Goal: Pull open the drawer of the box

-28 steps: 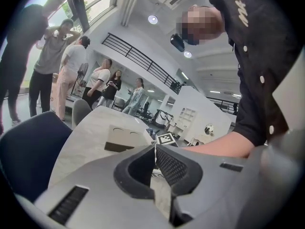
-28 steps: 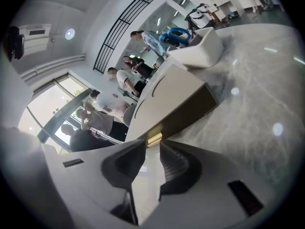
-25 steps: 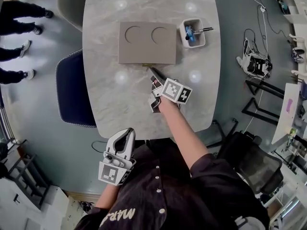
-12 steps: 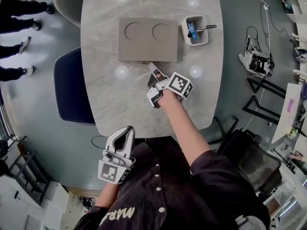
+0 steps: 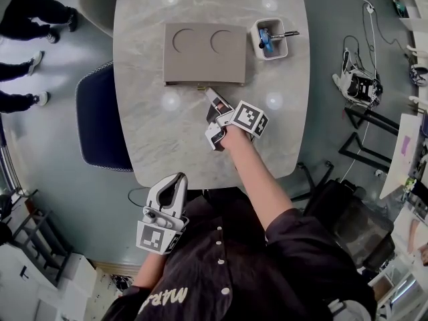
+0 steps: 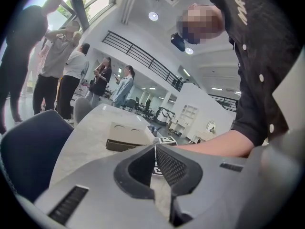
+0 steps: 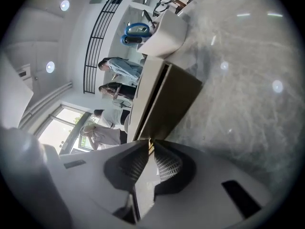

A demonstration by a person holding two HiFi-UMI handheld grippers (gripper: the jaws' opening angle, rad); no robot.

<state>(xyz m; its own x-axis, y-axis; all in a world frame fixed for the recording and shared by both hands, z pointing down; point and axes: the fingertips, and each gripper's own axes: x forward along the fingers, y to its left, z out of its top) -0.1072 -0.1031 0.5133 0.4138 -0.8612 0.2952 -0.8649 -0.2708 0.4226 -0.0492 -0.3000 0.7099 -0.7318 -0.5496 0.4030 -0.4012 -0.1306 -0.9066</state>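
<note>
- Right gripper (image 5: 208,93) has its jaws pressed together on the small brass handle (image 5: 204,87) at the front edge of the box (image 5: 204,53). In the right gripper view a thin yellow piece sits between the two fingertips.
- The handle belongs to the drawer (image 7: 178,104), whose brown front faces the person. A dark line runs between this front and the light top of the box. I cannot tell if the drawer is already out a little.
- The box is flat and tan, with two round hollows in its top. It lies on the far half of the grey marble table (image 5: 154,132), near the middle.
- Just to the right of the box stands a white square holder (image 5: 270,56), with a blue thing and a dark pen inside.
- Left gripper (image 5: 175,182) is held off the table, close to the person's body. Its jaws meet at the tips and nothing is between them.
- A dark blue chair (image 5: 100,122) stands at the left side of the table. Legs of standing people (image 5: 27,15) show beyond it.
</note>
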